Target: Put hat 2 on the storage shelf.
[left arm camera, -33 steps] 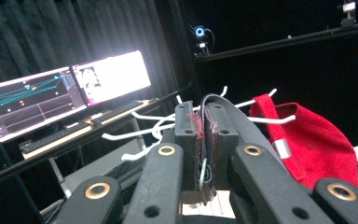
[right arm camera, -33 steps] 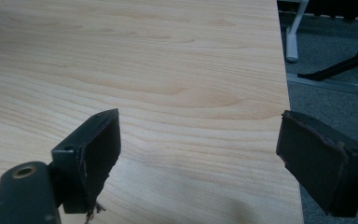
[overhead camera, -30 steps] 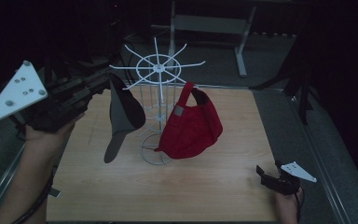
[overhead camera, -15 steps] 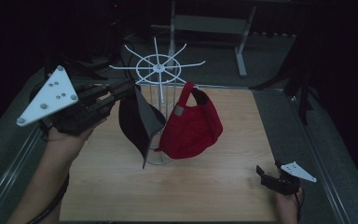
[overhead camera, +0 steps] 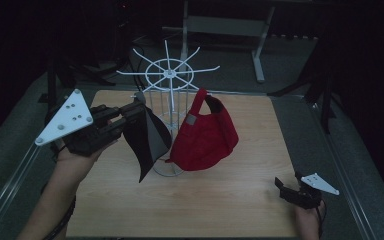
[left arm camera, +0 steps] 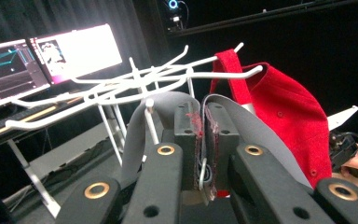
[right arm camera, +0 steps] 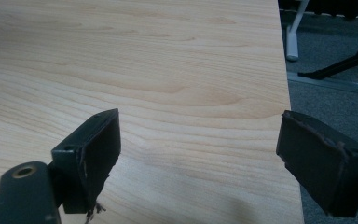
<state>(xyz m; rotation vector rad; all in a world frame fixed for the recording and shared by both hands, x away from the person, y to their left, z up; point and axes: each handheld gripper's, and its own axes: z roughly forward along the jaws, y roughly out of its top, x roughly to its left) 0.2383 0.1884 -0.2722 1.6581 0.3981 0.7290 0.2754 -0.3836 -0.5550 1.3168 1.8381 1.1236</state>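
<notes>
While the person's left hand (overhead camera: 72, 157) is reaching in over the table's left edge, the left gripper (overhead camera: 132, 114) is clamping its jaws tight on the grey strap of a black cap (overhead camera: 146, 137), which is hanging from the jaws just beside the white wire hat stand (overhead camera: 169, 75) near the table's middle. Seen in the left gripper view, the strap (left arm camera: 168, 100) is sitting close against one upturned hook tip (left arm camera: 149, 103) of the stand. Right of the black cap, a red cap (overhead camera: 205, 135) is hanging by its strap from another hook of the stand. Near the wooden table's (overhead camera: 260, 125) front right corner, the right gripper (overhead camera: 282, 187) is resting low with its jaws standing wide apart and nothing between them.
</notes>
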